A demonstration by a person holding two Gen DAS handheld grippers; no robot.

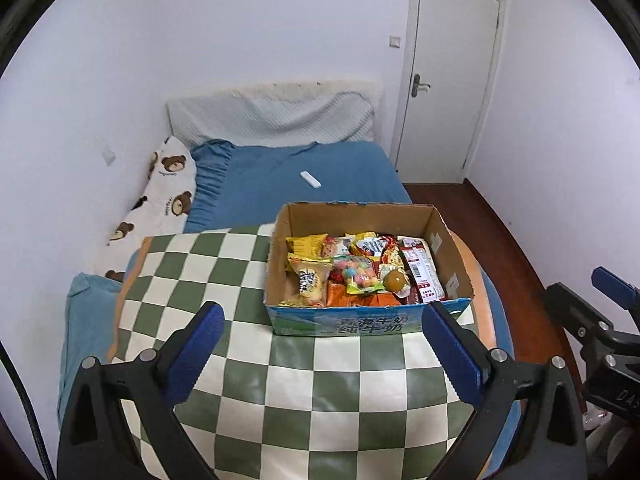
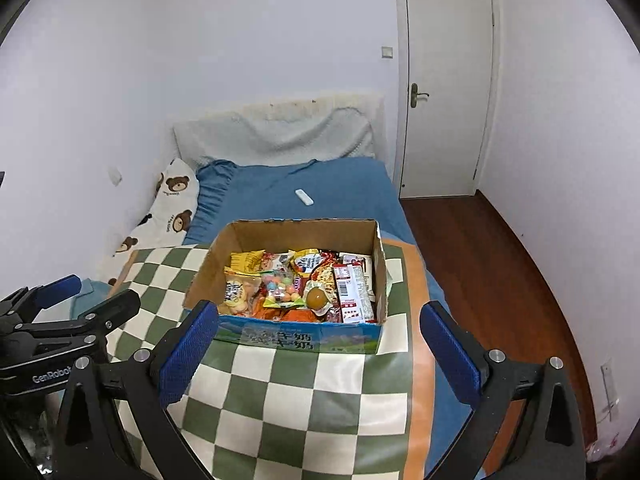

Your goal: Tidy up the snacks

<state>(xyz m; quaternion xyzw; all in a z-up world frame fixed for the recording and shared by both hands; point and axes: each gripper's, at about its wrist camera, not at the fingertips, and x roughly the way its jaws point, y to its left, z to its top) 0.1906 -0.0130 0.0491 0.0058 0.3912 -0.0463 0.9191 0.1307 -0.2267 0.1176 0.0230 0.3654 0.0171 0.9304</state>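
Hovering side by side near the bed's foot, the left claw (image 1: 320,340) and right claw (image 2: 316,340) gape released, blue ribbed pads empty; beyond them a cardboard box (image 1: 362,326) of crinkly snack packets (image 1: 360,276) sits on the green-checked cloth (image 1: 240,380).

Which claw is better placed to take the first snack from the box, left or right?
Probably the right claw: open and centred on the cardboard box. The left claw, also open, has the box toward its right side.
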